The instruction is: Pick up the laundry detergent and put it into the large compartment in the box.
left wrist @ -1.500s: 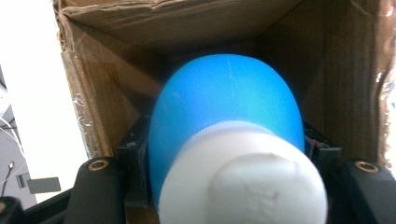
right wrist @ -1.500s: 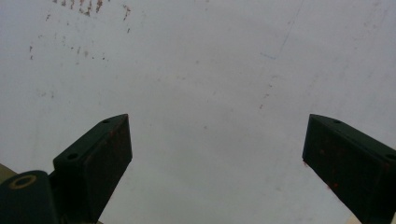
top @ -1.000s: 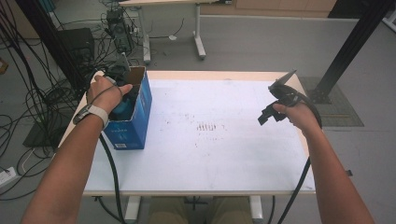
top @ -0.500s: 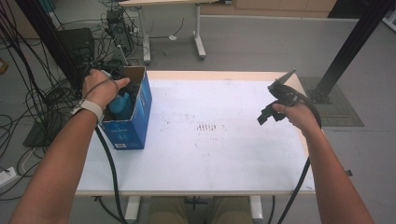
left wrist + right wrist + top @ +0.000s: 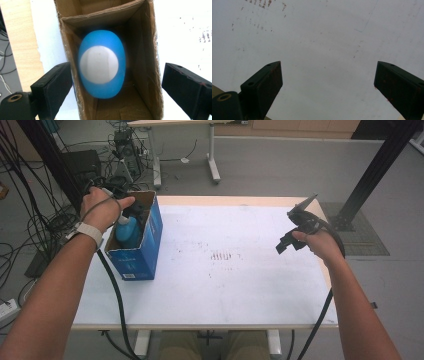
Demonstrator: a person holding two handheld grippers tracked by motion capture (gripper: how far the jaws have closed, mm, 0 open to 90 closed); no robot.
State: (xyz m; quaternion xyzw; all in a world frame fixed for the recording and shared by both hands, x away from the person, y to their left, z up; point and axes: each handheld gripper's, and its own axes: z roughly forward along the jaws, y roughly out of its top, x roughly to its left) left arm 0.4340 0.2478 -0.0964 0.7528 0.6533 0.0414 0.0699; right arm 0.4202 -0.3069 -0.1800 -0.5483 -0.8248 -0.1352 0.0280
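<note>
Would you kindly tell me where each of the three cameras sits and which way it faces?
High view: above the person's side, looking forward and down on the white table; both forearms, left gripper, right gripper.
Left gripper view: on the left gripper, looking down into the open blue cardboard box at the blue bottle with a white cap; open black fingers beside it.
Right gripper view: on the right gripper, facing the bare tabletop; open fingers.
Shared: high and left gripper views show box and bottle.
</note>
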